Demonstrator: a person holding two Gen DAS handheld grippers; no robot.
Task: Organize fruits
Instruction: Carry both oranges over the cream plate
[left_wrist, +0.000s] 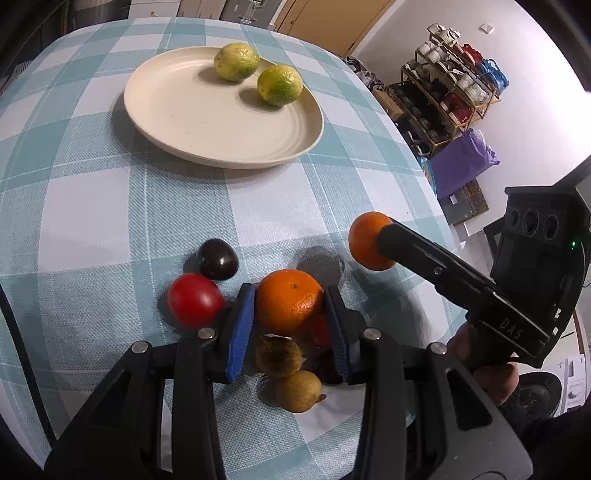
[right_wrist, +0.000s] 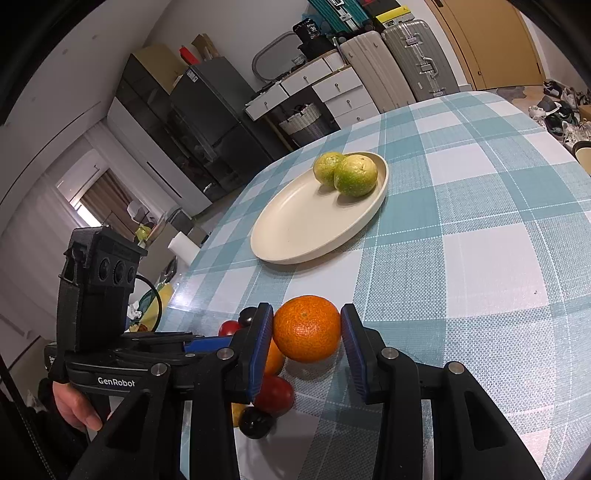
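Observation:
A cream plate (left_wrist: 192, 122) (right_wrist: 295, 229) holds two green citrus fruits (left_wrist: 236, 61) (left_wrist: 279, 84) (right_wrist: 355, 175). My left gripper (left_wrist: 290, 306) is shut on an orange mandarin (left_wrist: 289, 305) above a cluster of fruit: a red tomato (left_wrist: 195, 300), a dark plum (left_wrist: 218, 258) and two brownish-yellow fruits (left_wrist: 277, 356) (left_wrist: 298, 391). My right gripper (right_wrist: 306, 332) is shut on a second mandarin (right_wrist: 306, 328) (left_wrist: 369, 242), held just right of the cluster. The red and dark fruits also show under the left pad in the right wrist view (right_wrist: 275, 394) (right_wrist: 255, 422).
The table wears a blue and white checked cloth (left_wrist: 92, 206) (right_wrist: 480, 258). Its right edge drops to a floor with a shoe rack (left_wrist: 443, 96) and a purple bag (left_wrist: 461, 162). Drawers and suitcases (right_wrist: 388, 70) stand beyond the far edge.

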